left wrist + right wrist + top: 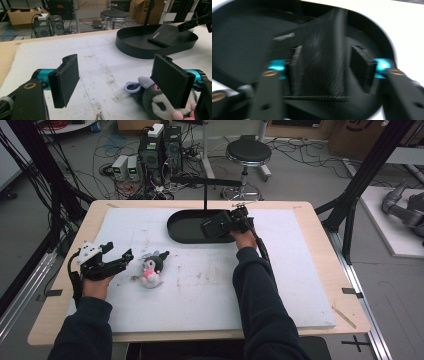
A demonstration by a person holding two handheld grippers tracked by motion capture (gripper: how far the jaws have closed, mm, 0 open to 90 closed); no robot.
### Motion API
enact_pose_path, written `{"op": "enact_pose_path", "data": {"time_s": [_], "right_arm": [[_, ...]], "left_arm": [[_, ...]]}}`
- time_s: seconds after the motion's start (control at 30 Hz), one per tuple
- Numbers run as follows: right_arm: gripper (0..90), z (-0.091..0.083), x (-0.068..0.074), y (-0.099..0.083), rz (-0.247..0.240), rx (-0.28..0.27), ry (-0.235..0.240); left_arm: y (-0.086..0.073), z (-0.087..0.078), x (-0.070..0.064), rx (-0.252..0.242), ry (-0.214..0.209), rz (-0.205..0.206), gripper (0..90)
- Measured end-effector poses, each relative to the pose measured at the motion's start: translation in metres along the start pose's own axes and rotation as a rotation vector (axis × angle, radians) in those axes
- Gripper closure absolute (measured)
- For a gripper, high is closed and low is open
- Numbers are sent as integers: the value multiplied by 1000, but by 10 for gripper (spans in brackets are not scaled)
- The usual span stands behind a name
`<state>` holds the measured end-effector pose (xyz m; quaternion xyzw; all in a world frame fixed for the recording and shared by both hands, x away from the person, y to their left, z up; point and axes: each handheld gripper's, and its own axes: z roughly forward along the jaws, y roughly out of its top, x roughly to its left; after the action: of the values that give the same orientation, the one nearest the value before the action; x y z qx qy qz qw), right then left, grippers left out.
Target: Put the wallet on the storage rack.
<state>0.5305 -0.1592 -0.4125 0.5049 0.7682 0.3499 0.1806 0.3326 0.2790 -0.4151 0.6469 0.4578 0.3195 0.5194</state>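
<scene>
We see our right gripper point(220, 226) out over the black oval tray point(182, 227) at the far middle of the white mat point(200, 285), with a flat black pouch point(216, 226) at its tip. In the right gripper view the picture is blurred, yet the black pouch point(322, 62) stands between the two jaws of that gripper point(325, 66), its woven face filling most of the gap; one jaw looks pressed to the pouch edge while the other seems to stand a little off it, so we cannot tell whether the grip is shut on it or loose. Behind the pouch lies the tray's dark floor point(242, 37). From the left gripper view the pouch point(170, 35) rests tilted inside the tray point(130, 47), one end raised toward the far rim. Our left gripper point(116, 256) sits near the left edge of the mat, its jaws spread wide apart and holding nothing. Just beside it lies a small plush toy point(152, 267), dark-headed with a pink body, on its back on the mat. In the left gripper view the plush toy point(155, 102) lies partly behind one jaw of the left gripper point(120, 82), a lilac loop at its head, not touched by either pad as far as we can tell.
</scene>
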Motion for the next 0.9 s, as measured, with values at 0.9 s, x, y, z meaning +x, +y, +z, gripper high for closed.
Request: {"op": "enact_pose_path", "data": {"time_s": [0.9], "right_arm": [[214,-172,-65,-112,-154,-166,-61]], "left_arm": [[2,-2,-1,-18,-10,-25,208]]}}
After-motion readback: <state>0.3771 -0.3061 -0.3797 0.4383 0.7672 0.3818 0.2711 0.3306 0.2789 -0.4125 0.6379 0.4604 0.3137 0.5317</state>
